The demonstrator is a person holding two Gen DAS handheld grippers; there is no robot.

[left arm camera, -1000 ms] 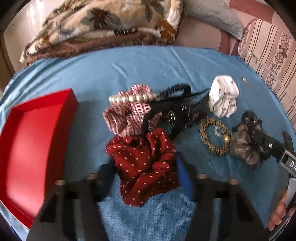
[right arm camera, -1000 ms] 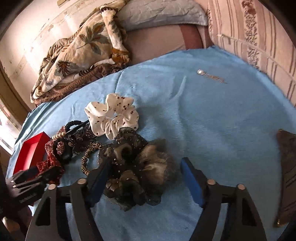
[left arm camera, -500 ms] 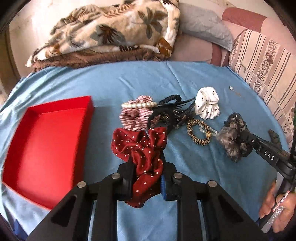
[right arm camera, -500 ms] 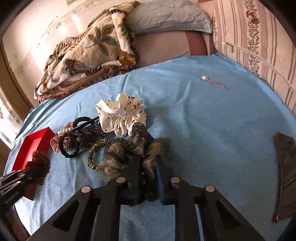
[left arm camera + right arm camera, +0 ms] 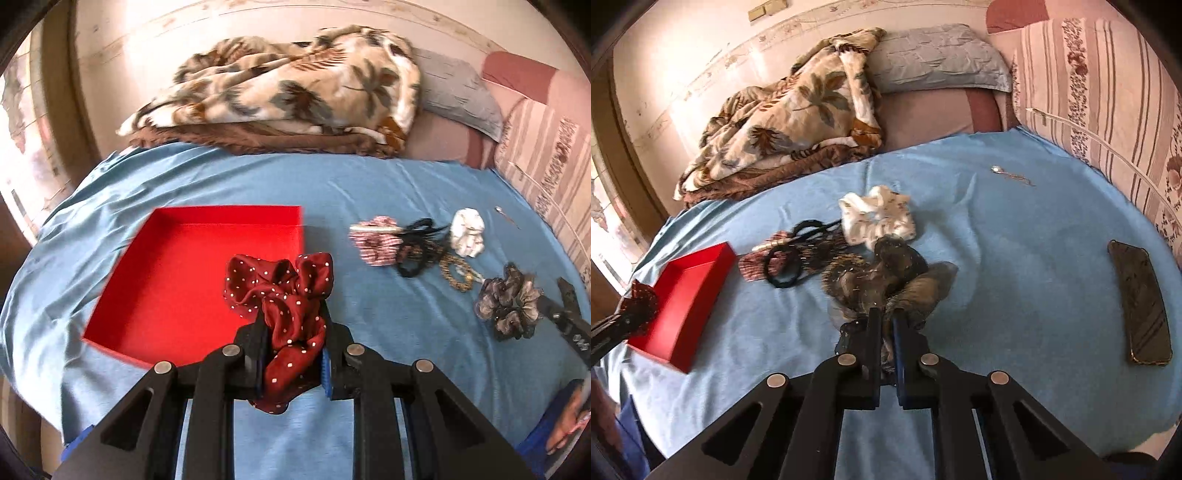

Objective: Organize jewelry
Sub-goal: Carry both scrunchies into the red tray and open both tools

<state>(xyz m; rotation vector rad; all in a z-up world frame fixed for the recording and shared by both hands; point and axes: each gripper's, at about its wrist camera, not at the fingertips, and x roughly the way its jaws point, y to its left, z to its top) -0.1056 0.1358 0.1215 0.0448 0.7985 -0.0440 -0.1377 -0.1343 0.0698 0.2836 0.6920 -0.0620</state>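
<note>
My left gripper (image 5: pixel 293 317) is shut on a dark red, white-dotted scrunchie (image 5: pixel 280 280) and holds it in the air by the near right corner of the open red box (image 5: pixel 192 266). My right gripper (image 5: pixel 885 317) has its jaws closing tight on a grey-brown gauzy scrunchie (image 5: pixel 886 273), pads pressing its fabric, lifted just above the blue cloth. On the cloth lie a white dotted scrunchie (image 5: pixel 877 218), a pink striped scrunchie (image 5: pixel 376 243), black hair ties (image 5: pixel 417 254) and a gold bracelet (image 5: pixel 458 273).
A dark phone (image 5: pixel 1141 302) lies on the blue cloth at the right. A small silver pin (image 5: pixel 1012 175) rests farther back. A leaf-print blanket (image 5: pixel 288 96) and a grey pillow (image 5: pixel 934 55) lie behind, with striped cushions at the right.
Both grippers went from open around their scrunchies to shut on them, then lifted. The left one carried the red scrunchie leftward to the red box; the right one raised the grey scrunchie.
</note>
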